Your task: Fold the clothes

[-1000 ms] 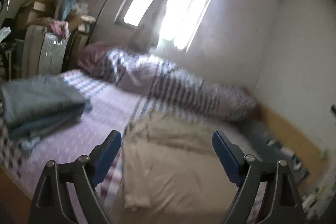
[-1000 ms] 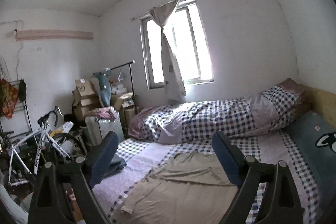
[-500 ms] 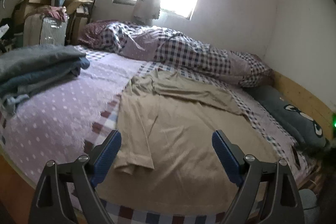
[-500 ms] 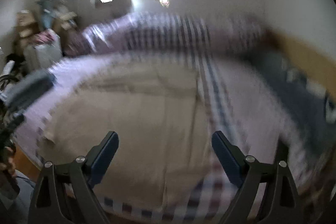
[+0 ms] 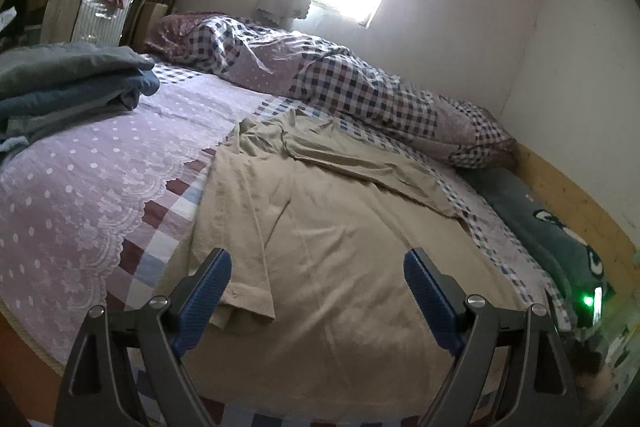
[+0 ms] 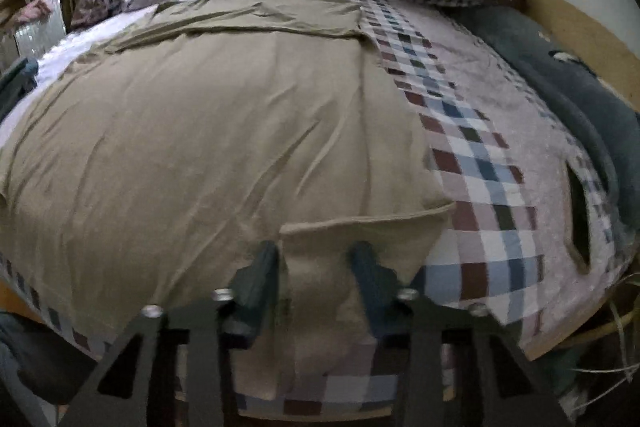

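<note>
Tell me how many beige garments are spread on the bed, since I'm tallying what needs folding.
1: a beige shirt lies flat across the middle of the bed, its near hem between the closing right gripper jaws. Others may hide in the blue-grey pile at left.

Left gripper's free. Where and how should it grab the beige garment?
Probably the sleeve cuff of the beige garment, lying flat near the bed's near edge just ahead of the open left gripper. Come in low from the near side; the doubled loose hem gives an edge to pinch.
</note>
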Demonstrator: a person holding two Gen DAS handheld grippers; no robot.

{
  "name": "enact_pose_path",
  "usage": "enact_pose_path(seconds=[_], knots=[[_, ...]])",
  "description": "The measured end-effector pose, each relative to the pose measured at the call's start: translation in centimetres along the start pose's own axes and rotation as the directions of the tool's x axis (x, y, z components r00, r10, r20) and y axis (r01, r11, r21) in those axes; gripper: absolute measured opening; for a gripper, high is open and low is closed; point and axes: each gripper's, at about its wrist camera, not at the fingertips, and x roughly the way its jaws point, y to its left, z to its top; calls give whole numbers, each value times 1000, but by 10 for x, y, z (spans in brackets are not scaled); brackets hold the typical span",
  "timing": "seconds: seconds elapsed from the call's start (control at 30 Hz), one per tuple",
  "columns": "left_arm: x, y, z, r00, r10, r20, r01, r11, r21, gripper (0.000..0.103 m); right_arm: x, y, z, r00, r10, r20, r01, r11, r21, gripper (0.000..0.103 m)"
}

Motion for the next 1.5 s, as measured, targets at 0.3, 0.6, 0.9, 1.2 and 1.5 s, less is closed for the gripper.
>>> enact_pose_path(seconds=[0.3,0.6,0.9,1.2,1.5], knots=[[3,3,5,999,-40,0,40,996,-74,91,-22,-70,-33,992,-14,-125,48,962,271,5],[-1,1,0,1000,-2,-5,2,999,-46,91,-35,-100,-35,974,-110,-198,172,928,330,10],[3,1,-16,991,127,-39,-122,988,94,91,-72,-58,2,997,-5,74,-17,957,288,47],[5,27,-21,983,173,-68,-165,980,107,68,-74,35,32,964,195,183,-206,977,46,48],[20,32,-26,982,109,-151,-97,992,83,40,-56,91,35,920,329,211,-314,944,-104,48]])
